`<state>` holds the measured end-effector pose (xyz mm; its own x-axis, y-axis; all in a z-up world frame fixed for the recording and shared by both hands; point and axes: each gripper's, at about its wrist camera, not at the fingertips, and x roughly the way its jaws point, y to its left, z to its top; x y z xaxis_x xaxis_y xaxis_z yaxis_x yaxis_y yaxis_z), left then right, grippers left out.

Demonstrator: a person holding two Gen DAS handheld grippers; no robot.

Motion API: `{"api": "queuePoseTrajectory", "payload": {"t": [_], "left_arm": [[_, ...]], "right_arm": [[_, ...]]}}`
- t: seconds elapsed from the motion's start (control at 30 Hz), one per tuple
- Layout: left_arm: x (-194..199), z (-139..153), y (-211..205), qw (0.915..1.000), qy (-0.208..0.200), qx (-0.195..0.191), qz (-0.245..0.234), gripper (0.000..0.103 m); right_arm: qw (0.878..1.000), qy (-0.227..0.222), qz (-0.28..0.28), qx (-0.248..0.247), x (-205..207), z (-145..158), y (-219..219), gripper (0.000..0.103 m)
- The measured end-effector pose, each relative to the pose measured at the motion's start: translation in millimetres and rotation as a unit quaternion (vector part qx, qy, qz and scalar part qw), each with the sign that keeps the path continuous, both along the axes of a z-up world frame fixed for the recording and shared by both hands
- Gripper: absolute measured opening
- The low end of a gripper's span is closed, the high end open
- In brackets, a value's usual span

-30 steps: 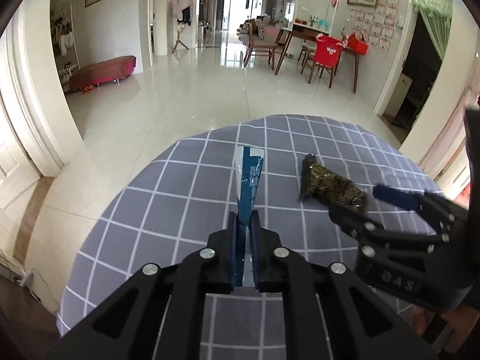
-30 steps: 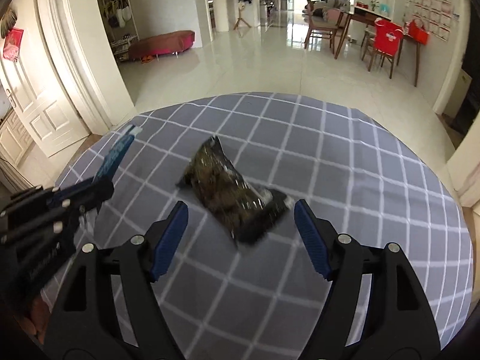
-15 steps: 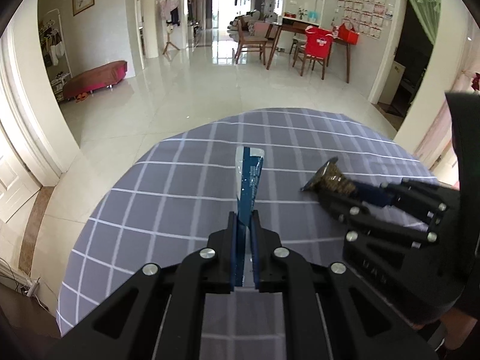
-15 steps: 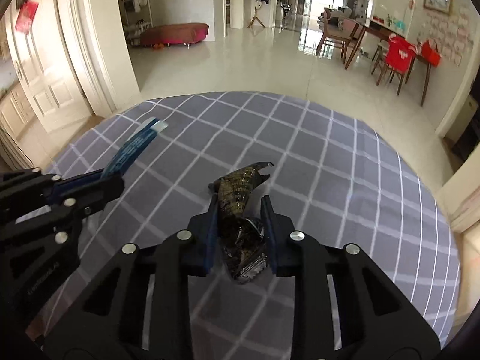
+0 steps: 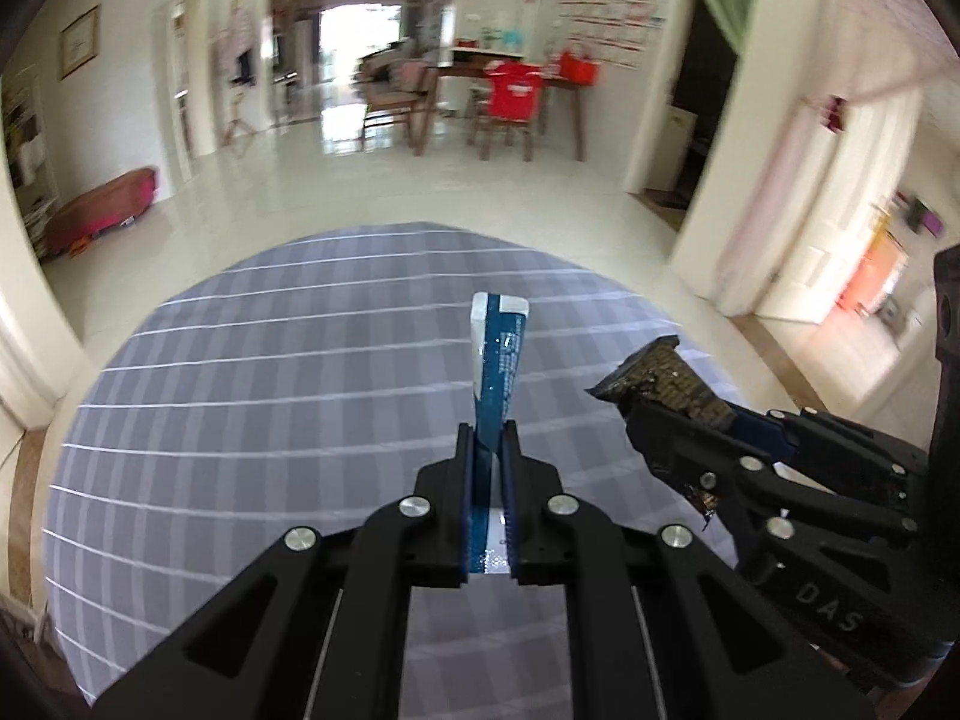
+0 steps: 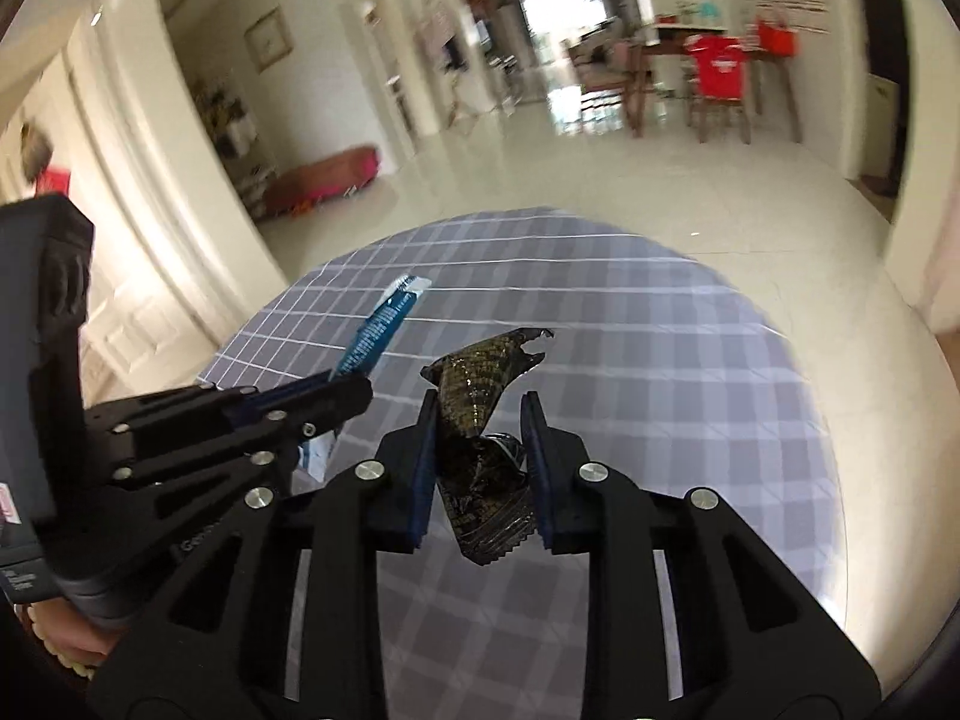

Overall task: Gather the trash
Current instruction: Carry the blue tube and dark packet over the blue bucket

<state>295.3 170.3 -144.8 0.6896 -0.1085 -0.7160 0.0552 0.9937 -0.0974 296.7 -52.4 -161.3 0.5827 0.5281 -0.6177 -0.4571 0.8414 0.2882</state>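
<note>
A long blue and white wrapper (image 5: 498, 360) sticks up from my left gripper (image 5: 485, 432), which is shut on its lower end, above the round table (image 5: 240, 390). The right wrist view shows the same wrapper (image 6: 384, 324) and the left gripper (image 6: 354, 387) at the left. My right gripper (image 6: 478, 397) is shut on a crumpled dark wrapper with a gold pattern (image 6: 486, 360), held off the checked cloth (image 6: 660, 360). That dark wrapper (image 5: 660, 378) also pokes out of the right gripper (image 5: 654, 420) at the right of the left wrist view. The two grippers are side by side and close together.
The table's grey checked cloth shows nothing else on it. Beyond lies a glossy tiled floor (image 5: 420, 192), a pink bench (image 5: 102, 210) at the left and a dining table with red-covered chairs (image 5: 516, 96) at the back. A hand (image 6: 66, 654) holds the left gripper's handle.
The right gripper's jaws closed on the dark wrapper and lifted it off the cloth. Both grippers rose and swung sideways, blurring the room. The left gripper kept hold of the blue wrapper.
</note>
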Motion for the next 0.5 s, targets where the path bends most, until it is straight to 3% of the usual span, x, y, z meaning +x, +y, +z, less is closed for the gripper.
{"api": "queuePoseTrajectory", "payload": {"t": [0.17, 0.5], "left_arm": [[-26, 4, -81, 0.9983, -0.006, 0.003, -0.058, 0.008], [-62, -17, -241, 0.9839, 0.007, 0.025, -0.177, 0.008]], "right_arm": [[0.997, 0.000, -0.063, 0.050, -51, -1, -90, 0.026], [0.980, -0.015, -0.186, 0.067, -125, -12, -241, 0.026]]}}
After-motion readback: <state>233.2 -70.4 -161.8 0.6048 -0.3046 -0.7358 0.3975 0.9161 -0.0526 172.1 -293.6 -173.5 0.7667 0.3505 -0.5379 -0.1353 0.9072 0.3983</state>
